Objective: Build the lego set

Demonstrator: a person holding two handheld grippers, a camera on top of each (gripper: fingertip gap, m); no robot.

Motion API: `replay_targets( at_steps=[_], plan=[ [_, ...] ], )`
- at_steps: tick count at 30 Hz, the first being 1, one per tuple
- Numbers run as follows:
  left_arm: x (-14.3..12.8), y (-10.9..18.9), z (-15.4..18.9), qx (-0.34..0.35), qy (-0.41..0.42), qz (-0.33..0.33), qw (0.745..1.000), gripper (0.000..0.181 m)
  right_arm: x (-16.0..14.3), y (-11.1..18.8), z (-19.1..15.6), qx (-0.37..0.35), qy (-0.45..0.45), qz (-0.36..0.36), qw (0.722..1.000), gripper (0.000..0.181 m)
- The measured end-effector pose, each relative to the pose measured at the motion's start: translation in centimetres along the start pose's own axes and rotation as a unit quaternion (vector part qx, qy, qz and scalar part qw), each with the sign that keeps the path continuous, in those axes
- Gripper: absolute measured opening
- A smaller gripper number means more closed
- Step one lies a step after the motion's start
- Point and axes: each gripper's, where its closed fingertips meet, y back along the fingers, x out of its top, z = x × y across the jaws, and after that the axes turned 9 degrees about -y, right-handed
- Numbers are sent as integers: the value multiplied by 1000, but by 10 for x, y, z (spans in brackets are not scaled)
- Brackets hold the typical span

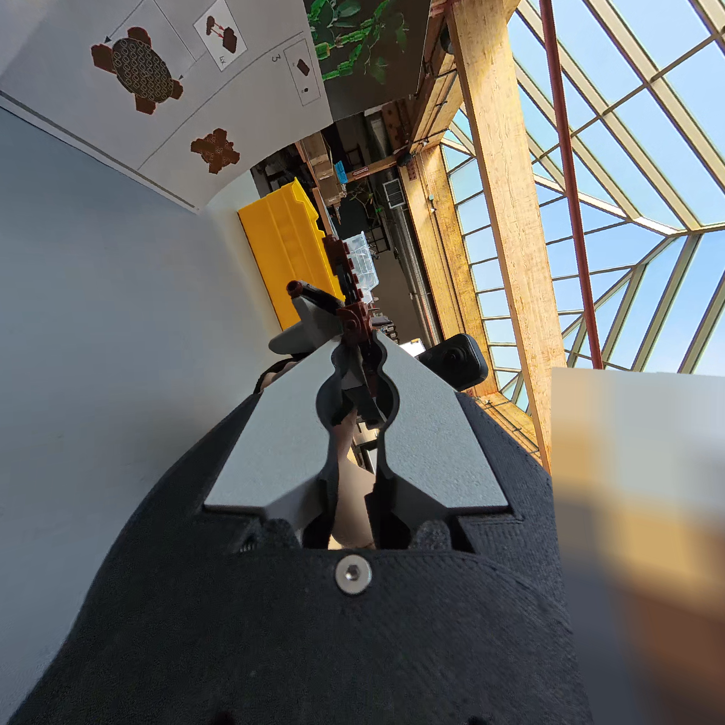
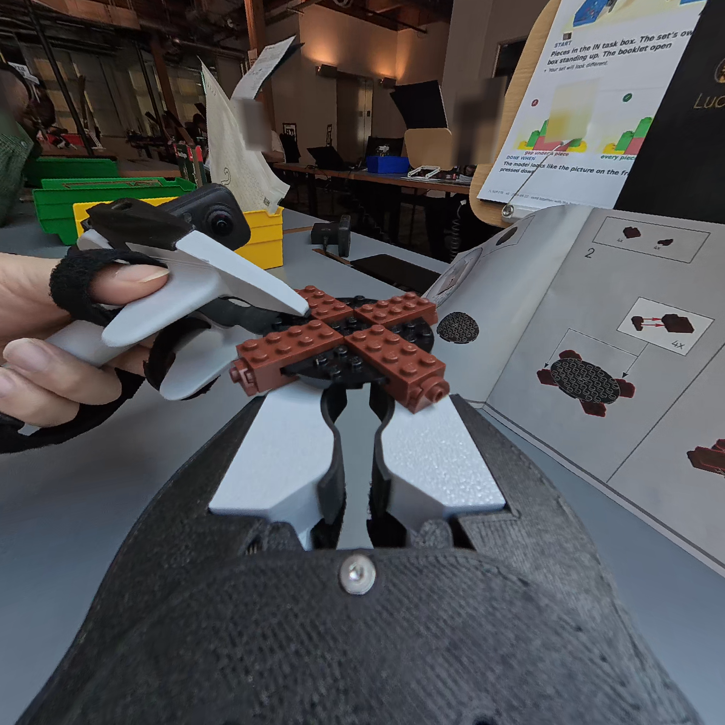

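The lego assembly is a black round plate with reddish-brown bricks forming a cross on top. It is held above the table. My left gripper, in a person's hand, comes in from the left and is shut on the plate's left edge. In the left wrist view, my left gripper clamps the assembly, seen edge-on. My right gripper has its jaws nearly together. Its tips are hidden under the plate's near edge, and I cannot tell whether they grip anything. It also shows in the left wrist view.
The open instruction booklet lies to the right on the grey table. A clipboard with a printed sheet stands behind it. A yellow bin holding a white bag and green bins stand at the back left. My left and right fingertips are right by each other.
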Motion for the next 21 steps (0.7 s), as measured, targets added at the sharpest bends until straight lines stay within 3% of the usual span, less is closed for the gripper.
replay_targets(
  at_steps=[5, 21],
  plan=[
    [-4, -7, 4, 0, 23, -6, 1000, 7, 4, 2, 1, 5, -16, 17, 1000, 2],
    [-6, -12, 7, 40, -17, -26, 999, 20, 4, 3, 5, 50, -108, 36, 992, 2]
  ],
)
